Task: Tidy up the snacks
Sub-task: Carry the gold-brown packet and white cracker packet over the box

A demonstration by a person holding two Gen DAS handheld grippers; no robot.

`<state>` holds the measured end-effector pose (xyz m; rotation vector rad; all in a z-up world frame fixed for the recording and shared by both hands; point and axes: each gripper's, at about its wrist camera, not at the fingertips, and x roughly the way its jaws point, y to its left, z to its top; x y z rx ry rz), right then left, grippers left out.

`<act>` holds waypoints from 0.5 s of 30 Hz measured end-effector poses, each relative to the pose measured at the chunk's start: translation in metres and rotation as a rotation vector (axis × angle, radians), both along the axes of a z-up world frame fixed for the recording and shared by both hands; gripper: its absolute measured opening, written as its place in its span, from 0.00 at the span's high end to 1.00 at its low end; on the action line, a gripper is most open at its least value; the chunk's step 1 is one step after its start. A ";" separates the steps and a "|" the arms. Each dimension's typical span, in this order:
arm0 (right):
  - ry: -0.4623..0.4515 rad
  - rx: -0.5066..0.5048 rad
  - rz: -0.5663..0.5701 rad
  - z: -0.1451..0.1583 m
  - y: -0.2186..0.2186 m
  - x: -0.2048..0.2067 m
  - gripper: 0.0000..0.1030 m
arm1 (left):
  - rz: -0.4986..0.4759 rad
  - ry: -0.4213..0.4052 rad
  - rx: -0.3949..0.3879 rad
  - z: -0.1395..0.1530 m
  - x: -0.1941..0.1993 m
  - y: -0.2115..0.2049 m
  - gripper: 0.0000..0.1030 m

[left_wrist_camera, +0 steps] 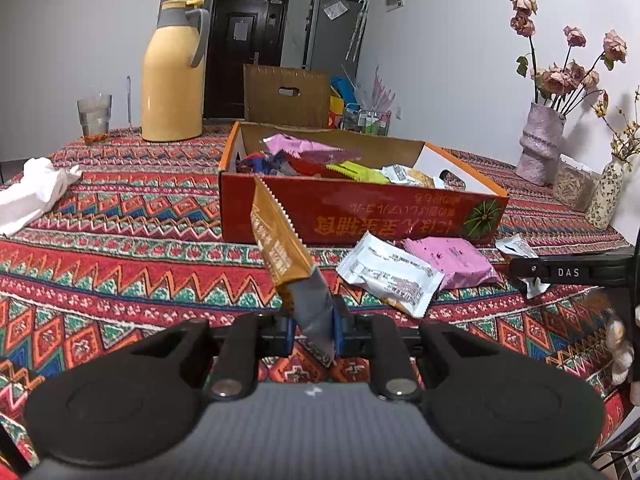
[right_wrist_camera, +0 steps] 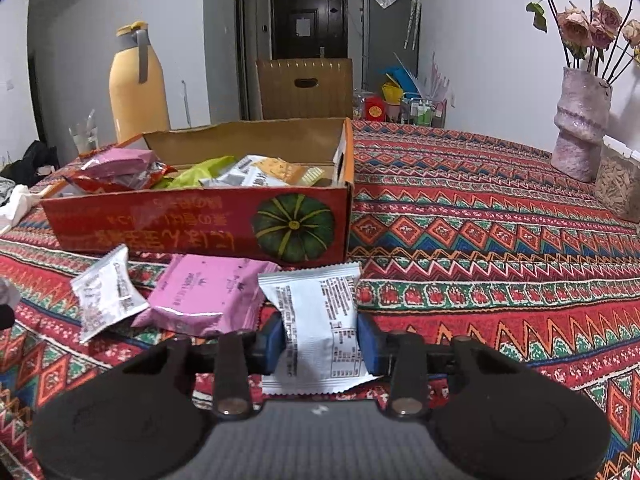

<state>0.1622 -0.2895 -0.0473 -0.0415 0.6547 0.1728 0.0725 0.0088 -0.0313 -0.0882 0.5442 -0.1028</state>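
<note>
My left gripper (left_wrist_camera: 314, 320) is shut on the lower end of a brown-and-gold snack packet (left_wrist_camera: 280, 248), which sticks up tilted in front of the red pumpkin-print box (left_wrist_camera: 360, 208). The box (right_wrist_camera: 180, 224) holds several snack packets. My right gripper (right_wrist_camera: 320, 340) is shut on a white snack packet (right_wrist_camera: 316, 300), its blue pads pressing both sides, just above the patterned tablecloth. To its left a pink packet (right_wrist_camera: 204, 296) and another white packet (right_wrist_camera: 104, 300) lie before the box. In the left wrist view these same two show as a white packet (left_wrist_camera: 392, 276) and a pink packet (left_wrist_camera: 452, 256).
A yellow thermos jug (left_wrist_camera: 172, 76) and a glass (left_wrist_camera: 95, 118) stand at the table's far left, with a white crumpled cloth (left_wrist_camera: 32, 192) near the left edge. A pink vase of dried roses (left_wrist_camera: 540, 144), a small floral vase (left_wrist_camera: 608, 196) and a clear container (right_wrist_camera: 620, 184) line the right side.
</note>
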 end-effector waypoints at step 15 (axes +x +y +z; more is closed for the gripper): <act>-0.079 0.078 0.004 0.019 0.006 -0.010 0.63 | 0.021 -0.080 0.010 0.025 -0.008 0.007 0.83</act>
